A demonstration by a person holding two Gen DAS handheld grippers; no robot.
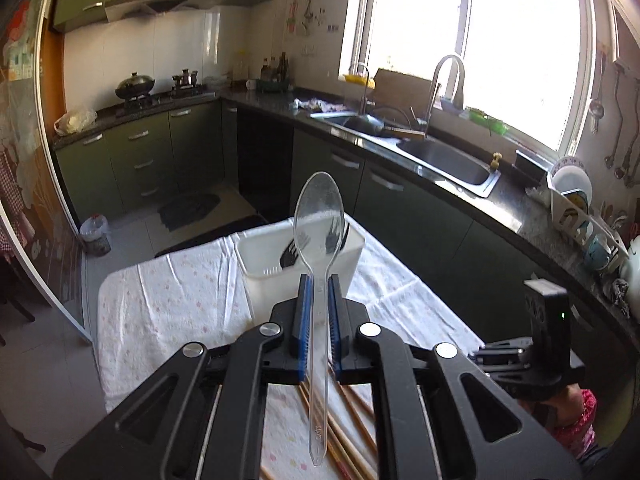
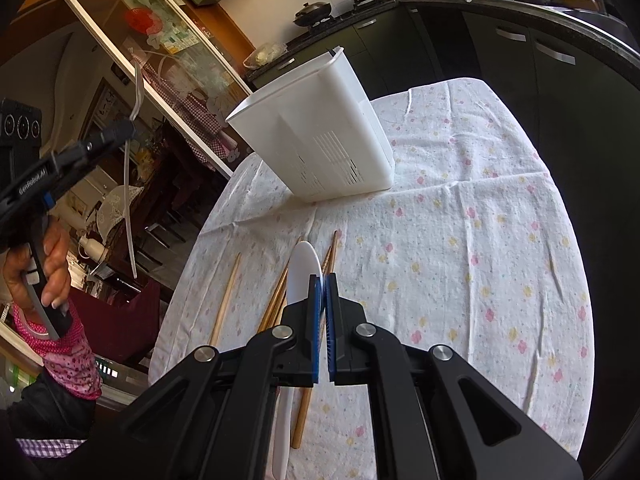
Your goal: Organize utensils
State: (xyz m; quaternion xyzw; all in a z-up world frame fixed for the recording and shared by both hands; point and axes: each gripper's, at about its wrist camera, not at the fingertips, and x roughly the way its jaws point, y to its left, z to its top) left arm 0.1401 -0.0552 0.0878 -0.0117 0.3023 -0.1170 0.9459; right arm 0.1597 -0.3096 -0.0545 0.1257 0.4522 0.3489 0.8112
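My left gripper is shut on a clear plastic spoon, bowl up, held above the table in front of the white utensil holder. Black utensils stand inside the holder. In the right wrist view the left gripper shows at the far left, holding the clear spoon in the air. My right gripper is shut and empty, low over a white spoon and several wooden chopsticks lying on the cloth. The holder stands beyond them.
The table wears a white floral cloth. A dark counter with a steel sink runs along the right, a dish rack at its end. A stove with a wok is at the back left.
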